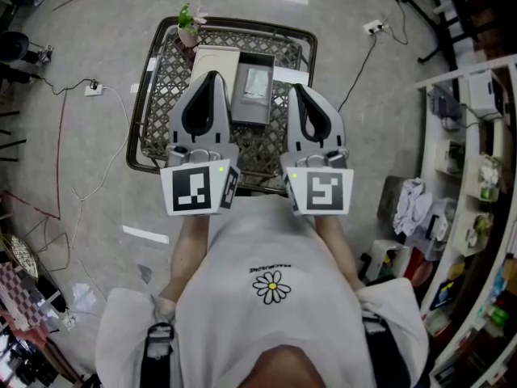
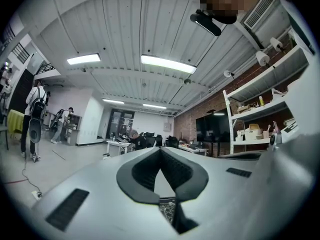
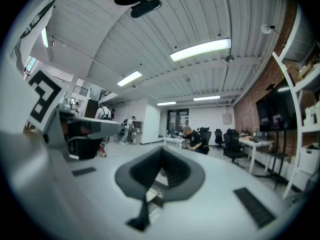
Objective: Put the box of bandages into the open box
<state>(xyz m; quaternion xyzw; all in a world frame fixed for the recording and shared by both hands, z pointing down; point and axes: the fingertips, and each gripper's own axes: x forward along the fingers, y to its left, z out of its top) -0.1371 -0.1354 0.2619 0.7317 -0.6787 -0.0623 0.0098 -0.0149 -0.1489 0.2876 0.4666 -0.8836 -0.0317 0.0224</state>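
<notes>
In the head view a cream flat box (image 1: 215, 61) lies on a dark lattice-top table (image 1: 161, 95). A grey open box (image 1: 253, 95) stands just right of it, with a pale item inside. My left gripper (image 1: 212, 76) hovers over the cream box's near end with its jaws shut and nothing in them. Over the table's right side, my right gripper (image 1: 296, 88) is also shut and empty. Both gripper views look out level across the room. In them the left gripper (image 2: 160, 149) and the right gripper (image 3: 161, 150) show tips meeting, and neither box is in sight.
A small potted plant (image 1: 188, 24) stands at the table's far left corner. Cables and a power strip (image 1: 94, 88) lie on the floor to the left. Shelves (image 1: 477, 176) with clutter line the right side. Distant people (image 2: 36, 115) and desks appear in the gripper views.
</notes>
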